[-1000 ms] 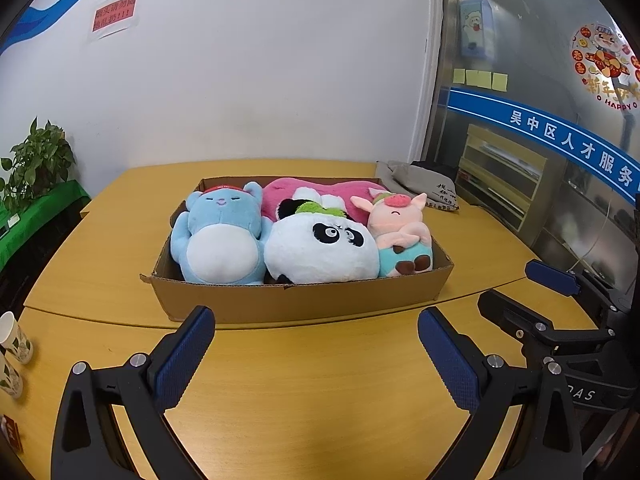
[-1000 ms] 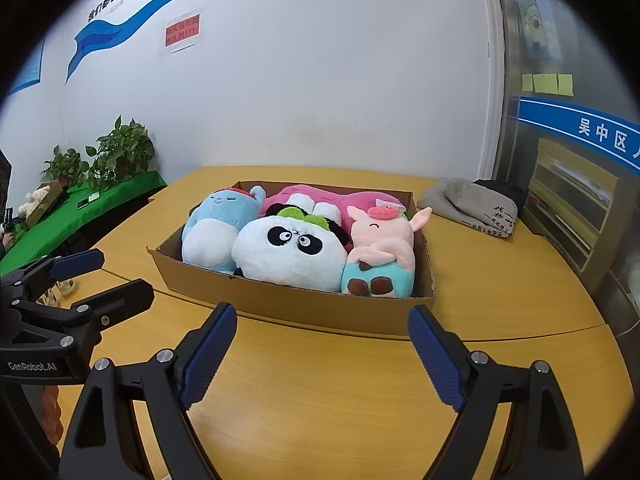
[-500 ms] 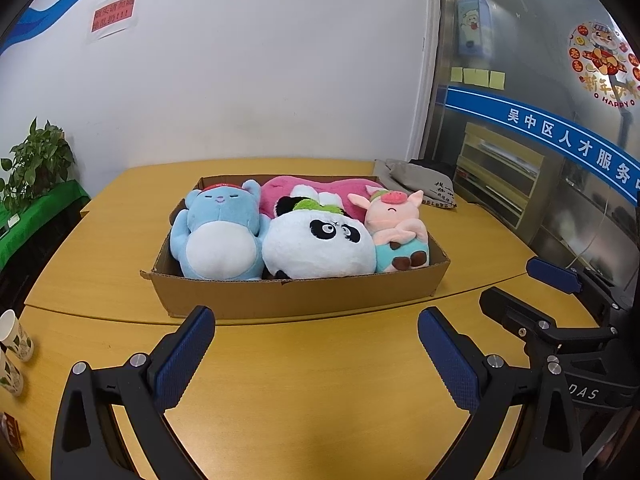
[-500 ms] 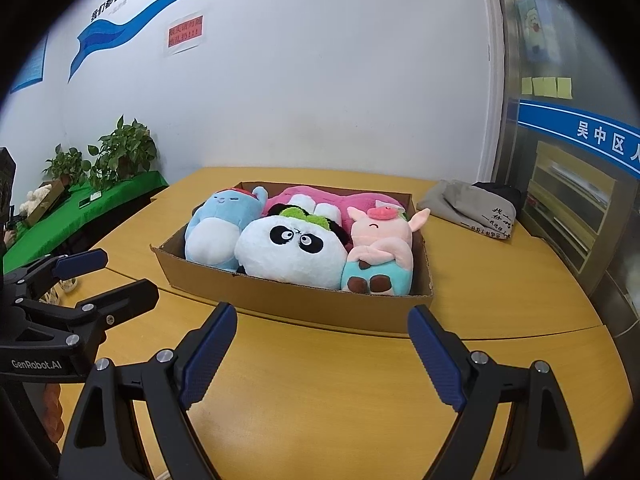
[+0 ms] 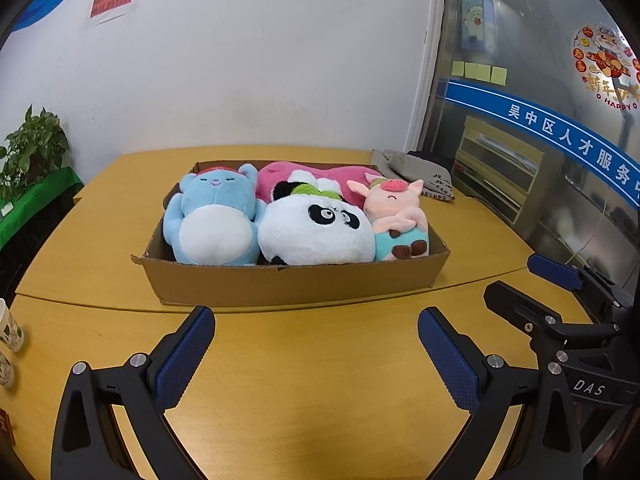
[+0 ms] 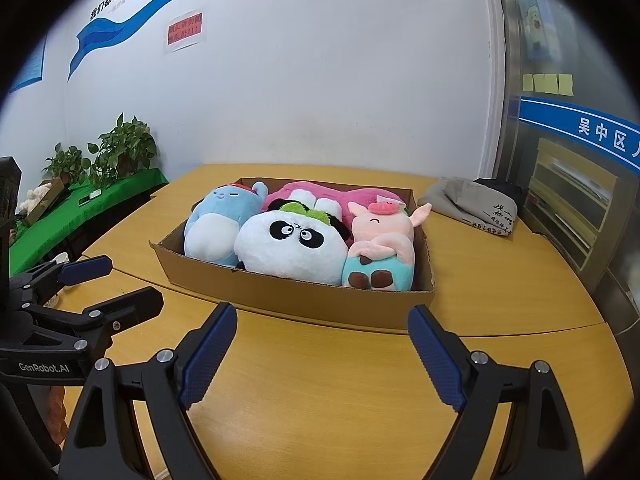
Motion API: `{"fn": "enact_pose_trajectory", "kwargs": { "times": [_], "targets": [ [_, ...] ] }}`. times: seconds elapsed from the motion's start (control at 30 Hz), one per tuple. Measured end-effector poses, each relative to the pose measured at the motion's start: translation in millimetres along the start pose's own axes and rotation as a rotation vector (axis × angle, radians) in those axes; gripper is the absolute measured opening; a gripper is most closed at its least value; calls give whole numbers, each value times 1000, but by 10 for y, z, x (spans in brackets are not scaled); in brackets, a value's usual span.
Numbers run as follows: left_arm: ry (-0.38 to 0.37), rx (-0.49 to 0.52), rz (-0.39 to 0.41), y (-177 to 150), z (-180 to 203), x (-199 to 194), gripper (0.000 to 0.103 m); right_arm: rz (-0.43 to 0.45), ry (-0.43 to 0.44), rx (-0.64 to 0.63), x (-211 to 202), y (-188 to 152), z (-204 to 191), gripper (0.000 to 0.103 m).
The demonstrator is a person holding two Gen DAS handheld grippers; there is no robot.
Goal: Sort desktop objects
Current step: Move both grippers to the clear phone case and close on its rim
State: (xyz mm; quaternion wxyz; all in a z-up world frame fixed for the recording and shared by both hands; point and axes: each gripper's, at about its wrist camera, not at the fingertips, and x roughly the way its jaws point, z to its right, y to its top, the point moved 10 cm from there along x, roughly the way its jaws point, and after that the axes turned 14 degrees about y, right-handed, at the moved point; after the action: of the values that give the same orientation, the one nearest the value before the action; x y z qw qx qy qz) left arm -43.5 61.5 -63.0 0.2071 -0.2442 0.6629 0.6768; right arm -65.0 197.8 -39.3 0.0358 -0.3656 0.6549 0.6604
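A shallow cardboard box (image 5: 280,284) (image 6: 280,292) sits on the yellow table and holds several plush toys: a blue bear (image 5: 216,220) (image 6: 218,224), a white panda (image 5: 316,228) (image 6: 292,248), a pink pig (image 5: 396,216) (image 6: 380,244) and a pink plush (image 5: 316,172) (image 6: 340,196) behind them. My left gripper (image 5: 316,332) (image 6: 108,284) is open over bare table in front of the box. Open too, my right gripper (image 6: 322,330) (image 5: 528,280) hovers short of the box's near wall. Neither holds anything.
A folded grey bag (image 5: 420,172) (image 6: 476,204) lies on the table behind and right of the box. Paper cups (image 5: 8,336) stand at the table's left edge. Potted plants (image 6: 120,156) sit on a green-covered side table at left. A glass wall runs along the right.
In the left wrist view the box and toys have drifted slightly up and left. The right wrist view is almost unchanged. Both grippers stay open.
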Motion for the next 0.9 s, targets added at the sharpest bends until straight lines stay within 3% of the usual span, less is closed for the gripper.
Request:
{"fn": "enact_pose_trajectory", "kwargs": {
  "times": [0.17,0.37,0.47,0.57,0.67,0.77,0.83,0.9],
  "targets": [
    [-117,76,-94,-387,59,-26,103,-48,60,-12,-78,-272,-30,87],
    [-155,136,-330,-1435,-54,25,103,-234,125,128,-276,-1423,21,87],
    [-185,174,-418,-1827,22,37,103,-325,113,199,-339,-1960,-31,87],
    [-220,237,-458,-2068,208,11,102,-401,124,237,-350,-2313,-130,86],
    [-205,290,-477,-2213,308,16,96,-441,88,211,-337,-2511,-185,79],
    [-164,330,-449,-2204,365,-7,86,-426,73,191,-323,-2476,-204,56],
    [-155,317,-438,-2182,372,-15,74,-414,65,178,-300,-2449,-203,26],
    [-172,286,-445,-2184,386,-29,42,-410,76,178,-277,-2444,-217,8]
  ]
}}
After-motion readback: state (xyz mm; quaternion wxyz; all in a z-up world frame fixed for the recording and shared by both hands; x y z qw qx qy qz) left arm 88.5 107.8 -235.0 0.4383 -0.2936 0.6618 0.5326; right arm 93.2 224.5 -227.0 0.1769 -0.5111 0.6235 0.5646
